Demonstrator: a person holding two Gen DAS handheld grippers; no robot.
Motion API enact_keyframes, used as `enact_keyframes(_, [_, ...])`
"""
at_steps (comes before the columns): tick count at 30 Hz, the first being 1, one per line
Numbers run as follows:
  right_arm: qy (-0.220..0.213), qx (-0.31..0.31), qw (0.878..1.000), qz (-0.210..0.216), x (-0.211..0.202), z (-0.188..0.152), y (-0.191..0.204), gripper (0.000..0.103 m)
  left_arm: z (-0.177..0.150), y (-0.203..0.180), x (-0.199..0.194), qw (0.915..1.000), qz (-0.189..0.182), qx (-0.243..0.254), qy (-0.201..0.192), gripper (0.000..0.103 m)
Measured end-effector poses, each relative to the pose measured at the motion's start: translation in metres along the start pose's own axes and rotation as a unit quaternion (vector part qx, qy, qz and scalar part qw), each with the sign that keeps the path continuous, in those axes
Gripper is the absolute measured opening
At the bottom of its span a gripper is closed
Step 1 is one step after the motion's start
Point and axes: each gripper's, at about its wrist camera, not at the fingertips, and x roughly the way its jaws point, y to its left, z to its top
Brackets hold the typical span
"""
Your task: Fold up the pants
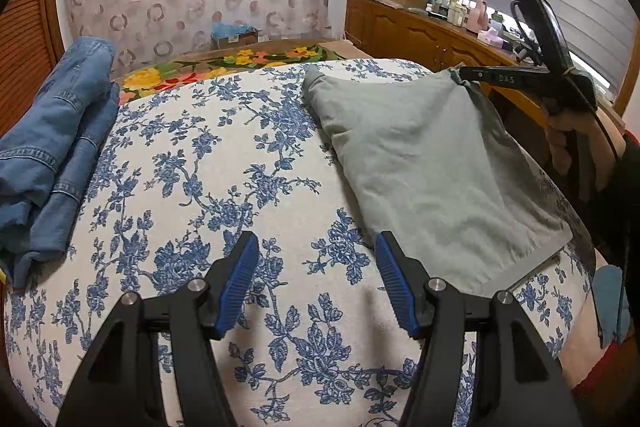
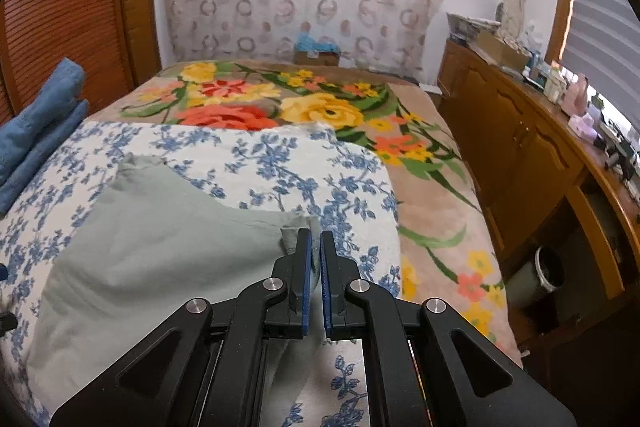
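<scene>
Two hand-held grippers work my bed (image 1: 248, 163): the right hand-held gripper (image 2: 316, 239) pinches a corner of soft, light green pants (image 1: 432, 163) lying there; the left hand-held gripper (image 1: 318, 259) hovers spread beside their near hem.

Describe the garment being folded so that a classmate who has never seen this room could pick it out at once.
Start at the bed with the blue-flowered white cover. On its right side lie the grey-green pants, one corner pinched in the right gripper. Unlike the blue denim pile at the bed's left edge, they are pale, plain and thin.
</scene>
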Motion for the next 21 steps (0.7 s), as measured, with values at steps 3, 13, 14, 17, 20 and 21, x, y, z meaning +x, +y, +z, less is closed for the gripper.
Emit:
enact_keyframes(3, [0.007,0.001,1.0,-0.022,0.002,-0.003,-0.002,0.014,-0.001,-0.002,0.002,1.0,-0.001,0.001,0.002,0.06])
enact_keyframes(13, [0.004,0.021,1.0,0.009,-0.002,-0.01,-0.006,0.025,-0.004,-0.01,0.008,0.9999,-0.005,0.009,0.01,0.06])
enact_keyframes(14, [0.007,0.021,1.0,0.011,0.0,-0.01,-0.004,0.025,-0.004,-0.012,0.009,0.9999,-0.005,0.01,0.012,0.06])
enact_keyframes(17, [0.019,0.021,0.999,0.018,0.01,-0.012,0.0,0.025,-0.005,-0.016,0.014,0.9997,-0.005,0.016,0.016,0.06])
enact_keyframes(20, [0.048,0.016,0.999,0.006,0.027,-0.013,0.005,0.024,-0.006,-0.02,0.019,0.9995,-0.004,0.024,0.021,0.06])
enact_keyframes(21, [0.05,0.014,0.999,-0.002,0.031,-0.013,0.005,0.02,-0.007,-0.021,0.021,0.9994,-0.003,0.024,0.024,0.06])
